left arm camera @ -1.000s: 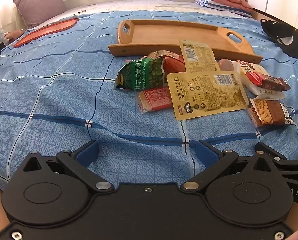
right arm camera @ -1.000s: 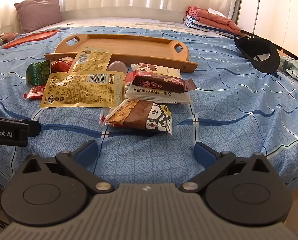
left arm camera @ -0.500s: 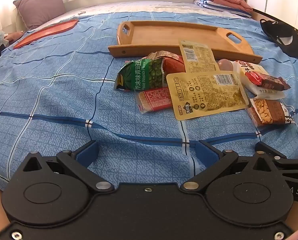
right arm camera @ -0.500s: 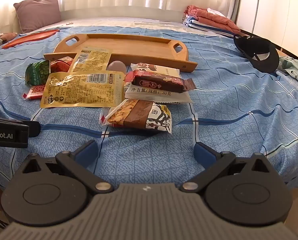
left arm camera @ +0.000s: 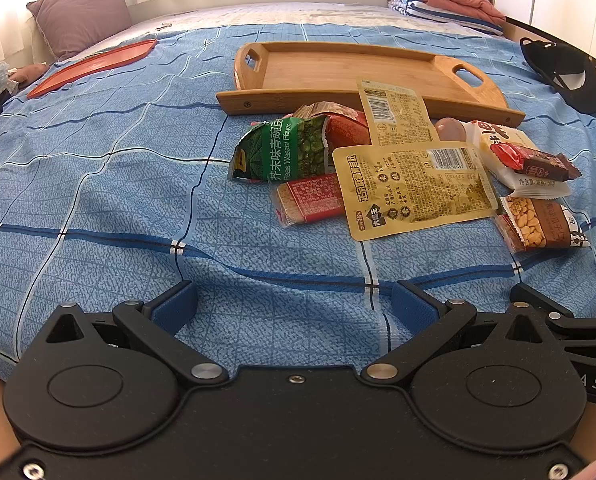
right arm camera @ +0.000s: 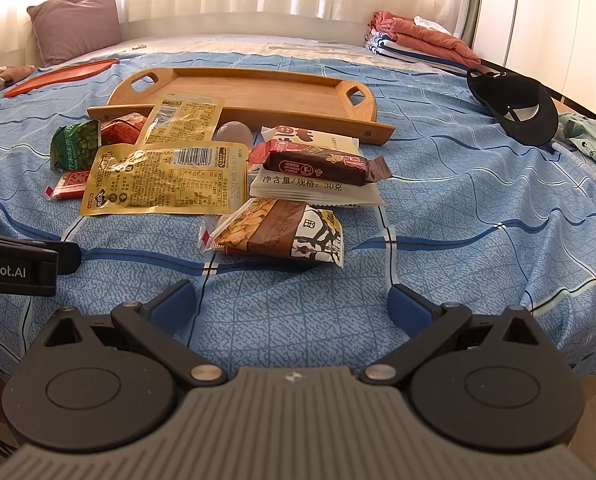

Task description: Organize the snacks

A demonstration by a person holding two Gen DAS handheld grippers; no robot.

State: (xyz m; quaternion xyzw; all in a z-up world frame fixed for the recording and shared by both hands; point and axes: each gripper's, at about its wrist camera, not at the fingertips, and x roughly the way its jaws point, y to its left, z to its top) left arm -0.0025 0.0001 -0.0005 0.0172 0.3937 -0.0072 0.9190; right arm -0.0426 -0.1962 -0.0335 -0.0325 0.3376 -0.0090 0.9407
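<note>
**Not started – tray empty, snacks all loose**

Rectangular bamboo tray w/ handles [right arm camera: 242, 88] sits far, nothing in it. Approx. 9 pkts piled just near of it on blue checked bedspread [left arm camera: 98, 200]: nearest is brown/white peanut-bar packet [right arm camera: 282, 234]. Left gripper [left arm camera: 294, 304] & right gripper [right arm camera: 292, 300] both spread wide, holding nothing, near edge. All sorting left, I'd judge.
</note>
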